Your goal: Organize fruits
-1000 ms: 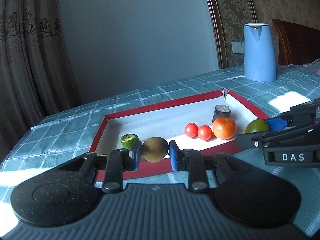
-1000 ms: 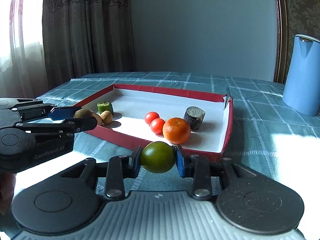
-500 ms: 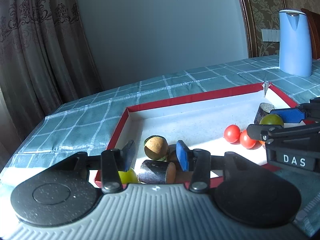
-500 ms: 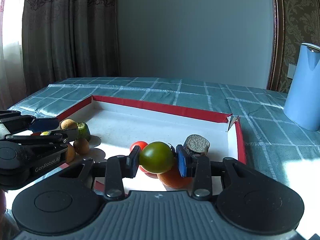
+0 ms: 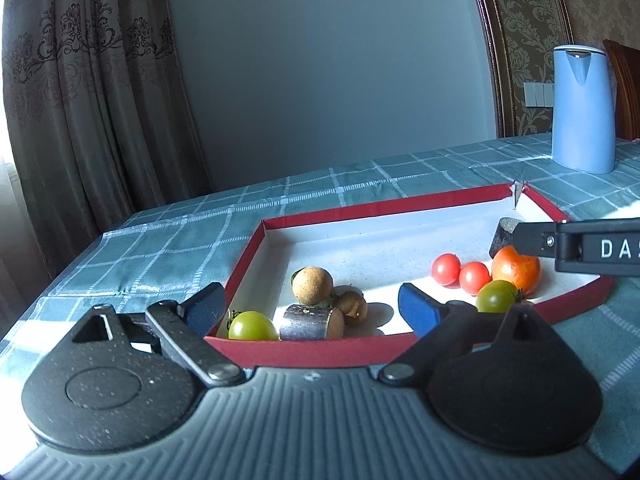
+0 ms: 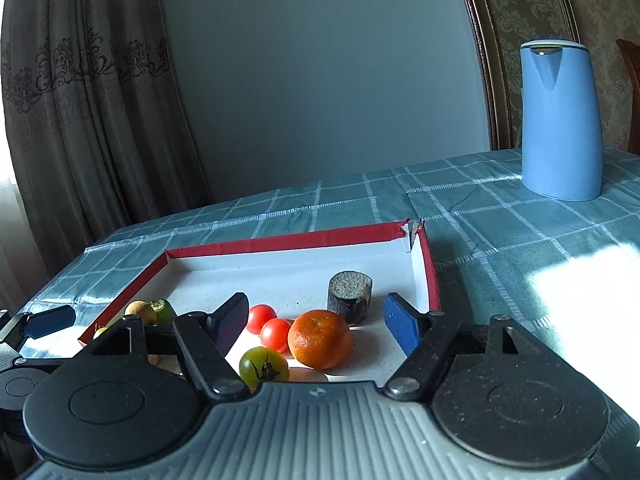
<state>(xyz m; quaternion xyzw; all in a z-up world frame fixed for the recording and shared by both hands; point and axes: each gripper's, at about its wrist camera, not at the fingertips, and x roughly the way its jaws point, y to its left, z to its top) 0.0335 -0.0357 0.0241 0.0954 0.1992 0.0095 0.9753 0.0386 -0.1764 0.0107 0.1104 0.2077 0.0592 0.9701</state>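
A red-rimmed white tray [image 5: 360, 212] [image 6: 280, 242] holds the fruit. At its left end lie a round brown fruit [image 5: 312, 285], a smaller brown one [image 5: 352, 307], a dark cut cylinder [image 5: 310, 323] and a yellow-green tomato [image 5: 252, 326]. At its right end lie two red tomatoes [image 6: 262, 318], an orange [image 6: 320, 338], a dark green tomato [image 6: 264, 366] and a dark stub [image 6: 349, 297]. My left gripper [image 5: 310, 306] is open and empty above the left group. My right gripper [image 6: 316, 322] is open and empty above the right group.
A blue kettle [image 6: 560, 120] stands on the teal checked tablecloth [image 6: 500, 216] at the back right. A curtain [image 5: 80, 100] hangs behind the table's left end. A wooden chair back [image 5: 624, 88] shows beyond the kettle.
My left gripper opened and the brown fruit now lies in the tray. My right gripper opened and the dark green tomato now lies in the tray by the orange.
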